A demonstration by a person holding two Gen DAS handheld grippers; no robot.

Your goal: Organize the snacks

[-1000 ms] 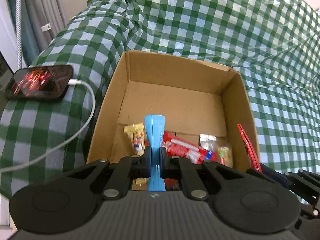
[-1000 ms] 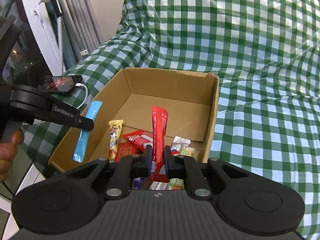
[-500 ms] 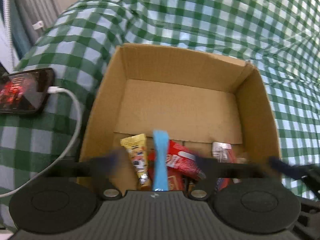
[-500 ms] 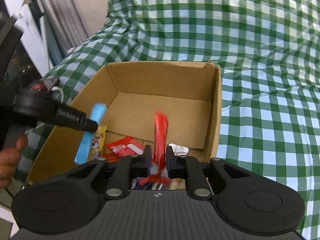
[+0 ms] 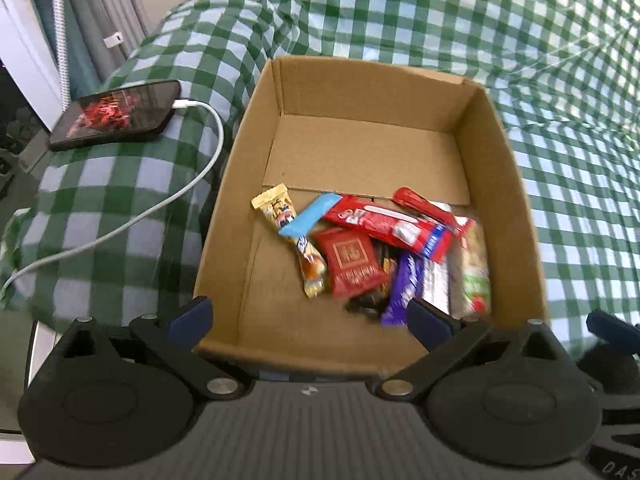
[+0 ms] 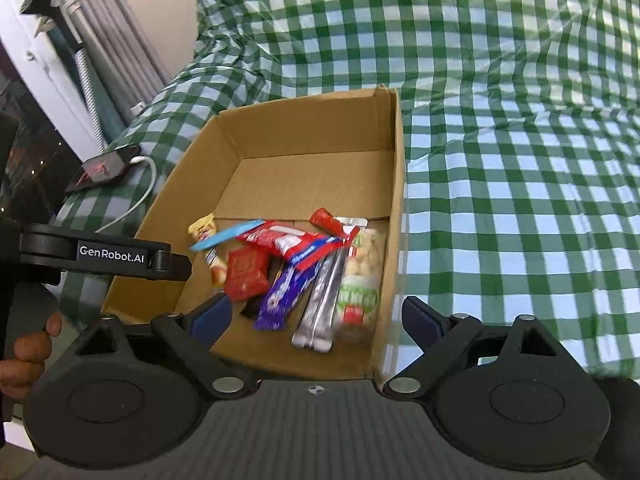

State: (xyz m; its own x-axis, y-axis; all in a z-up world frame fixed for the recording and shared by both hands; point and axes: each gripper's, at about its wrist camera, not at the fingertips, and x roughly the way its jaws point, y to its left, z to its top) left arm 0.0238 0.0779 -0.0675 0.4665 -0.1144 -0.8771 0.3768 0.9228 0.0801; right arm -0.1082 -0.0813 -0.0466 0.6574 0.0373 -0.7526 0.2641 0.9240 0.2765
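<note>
A cardboard box (image 5: 360, 88) (image 6: 316, 120) stands on the checked cloth with several snack packs piled at its near end. The blue stick pack (image 5: 310, 216) (image 6: 228, 234) lies across a yellow bar (image 5: 292, 240). The red stick pack (image 5: 424, 206) (image 6: 328, 220) rests at the far side of the pile, over a long red bar (image 5: 384, 226). My left gripper (image 5: 310, 316) hangs over the box's near edge, jaws wide apart and empty. My right gripper (image 6: 316, 318) is still opening above the box's near right corner, nothing between its fingers.
A phone (image 5: 116, 114) on a white cable (image 5: 176, 196) lies left of the box on the green checked cloth (image 5: 560, 160). A person's hand (image 6: 28, 354) holds the left gripper's body (image 6: 100, 256) at the left of the right wrist view. Curtains and a window frame stand far left.
Both grippers went from shut to open. The blue stick pack dropped from the left one and the red stick pack from the right one; both now lie in the box.
</note>
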